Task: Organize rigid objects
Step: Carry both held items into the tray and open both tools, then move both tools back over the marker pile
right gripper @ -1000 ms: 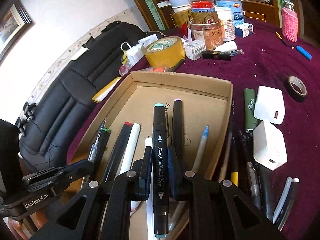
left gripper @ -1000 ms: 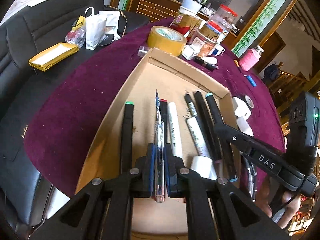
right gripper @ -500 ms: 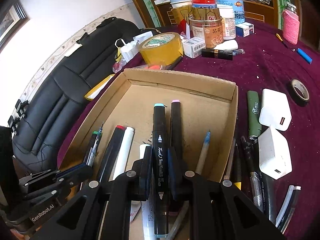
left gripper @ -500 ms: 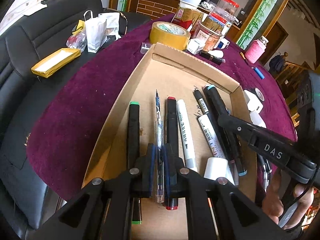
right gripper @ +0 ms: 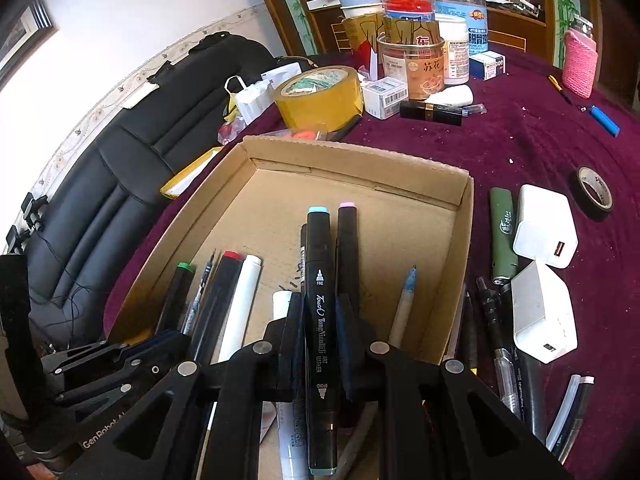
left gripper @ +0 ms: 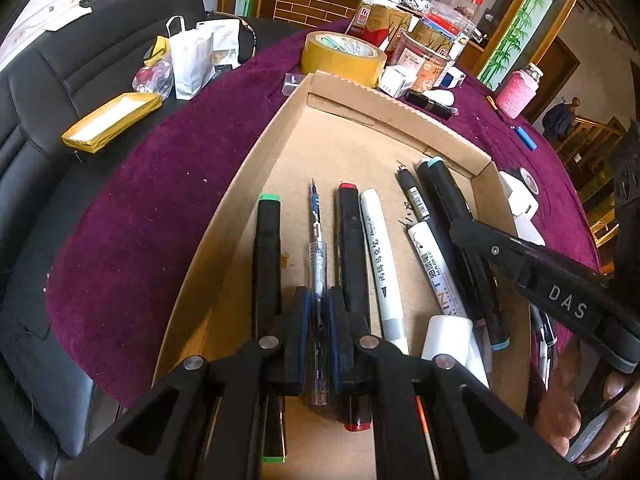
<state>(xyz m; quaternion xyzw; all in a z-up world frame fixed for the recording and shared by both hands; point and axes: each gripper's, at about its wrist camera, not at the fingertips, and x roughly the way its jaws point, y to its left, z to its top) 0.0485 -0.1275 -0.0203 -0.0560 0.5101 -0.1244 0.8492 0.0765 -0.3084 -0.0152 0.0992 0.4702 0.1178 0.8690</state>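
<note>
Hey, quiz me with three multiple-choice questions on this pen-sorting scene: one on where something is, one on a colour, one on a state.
1. Where do the two white chargers lie?
A. inside the cardboard tray
B. on the cloth, right of the cardboard tray
C. on the sofa

2. What cap colour has the marker in the right gripper?
A. light blue
B. red
C. green

3. What is the left gripper doing?
A. open, empty
B. shut on the clear pen
C. shut on tape

Answers: B, both sit outside the tray wall; A, its far cap is light blue; B, both pads press the pen.

Left hand-held gripper [left gripper: 319, 330]: black arms, silver screws, blue-edged pads; right hand-held gripper [right gripper: 320, 340] alike
</note>
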